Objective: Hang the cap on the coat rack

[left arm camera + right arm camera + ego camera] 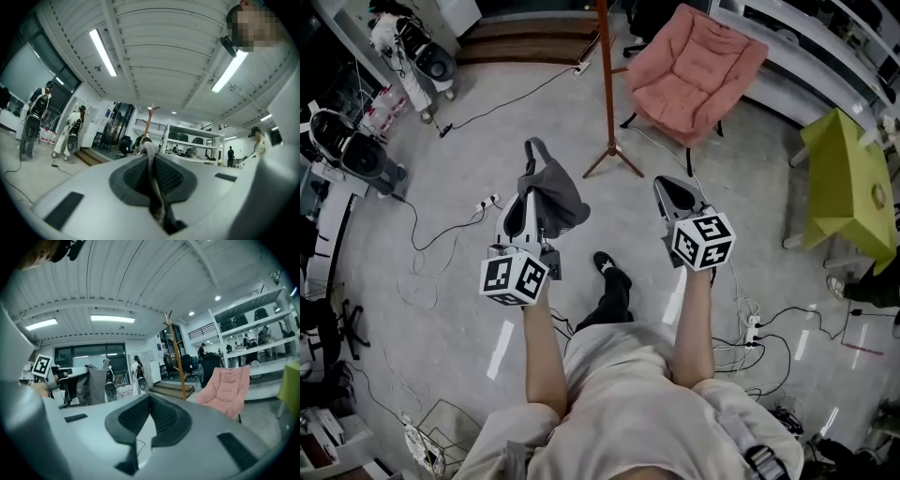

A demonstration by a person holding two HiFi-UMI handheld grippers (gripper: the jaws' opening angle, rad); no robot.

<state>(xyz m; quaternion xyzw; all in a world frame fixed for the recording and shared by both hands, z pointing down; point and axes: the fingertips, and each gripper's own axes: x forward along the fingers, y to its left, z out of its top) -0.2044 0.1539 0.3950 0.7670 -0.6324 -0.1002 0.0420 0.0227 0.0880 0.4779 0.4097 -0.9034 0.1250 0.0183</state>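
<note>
A grey cap (551, 194) hangs from my left gripper (529, 208), which is shut on a fold of its fabric (157, 197); the pinched cloth runs between the two jaws in the left gripper view. The wooden coat rack (607, 84) stands ahead on the floor, its tripod base a short way beyond both grippers. Seen from the left gripper, the coat rack (148, 123) rises just above the cap. My right gripper (673, 189) is held level beside the left, jaws together at the tips with nothing between them. The right gripper view shows the rack's pole (176, 357) ahead and the cap (96, 383) at the left.
A pink padded chair (696, 64) sits right of the rack. A lime-green table (848, 183) stands at the far right. Cables and power strips (487, 202) trail over the floor. White robots (408, 52) and equipment line the left side. A person's leg and shoe (609, 272) are below the grippers.
</note>
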